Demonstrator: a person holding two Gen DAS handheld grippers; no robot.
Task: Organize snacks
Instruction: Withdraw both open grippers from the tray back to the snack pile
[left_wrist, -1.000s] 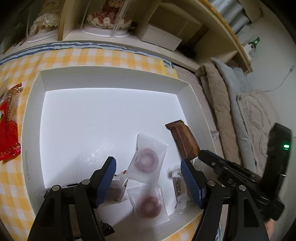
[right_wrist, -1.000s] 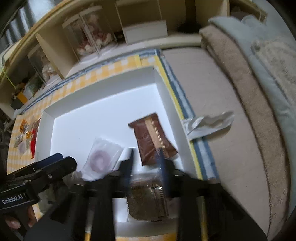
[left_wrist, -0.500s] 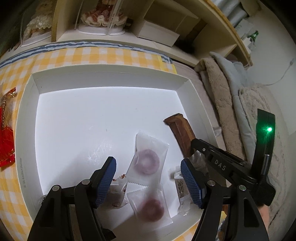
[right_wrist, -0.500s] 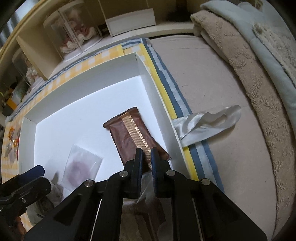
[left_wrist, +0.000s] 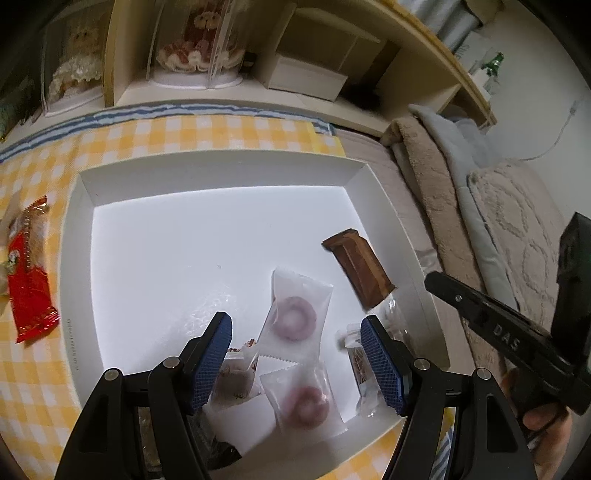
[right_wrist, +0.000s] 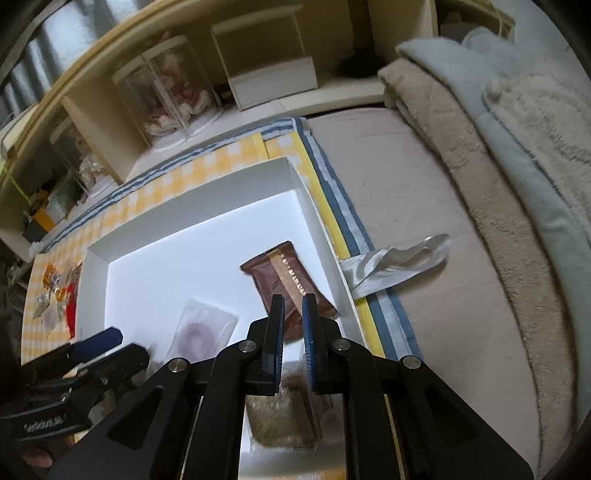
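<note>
Right claw pinched narrow, nothing clearly between its pads; brown snack bar lies in the white box just ahead of the tips, long axis slanting away to the left. Left claw half open, empty, hovering over two ring-sweet packets. Right is nearer the bar.

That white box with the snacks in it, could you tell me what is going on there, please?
A person holding a gripper in each hand is sorting wrapped snacks into the white box. Inside lie a brown bar and two clear packets with ring-shaped sweets. The left gripper hovers open above them; the right gripper is shut, empty. A red packet lies outside on the checked cloth.
</note>
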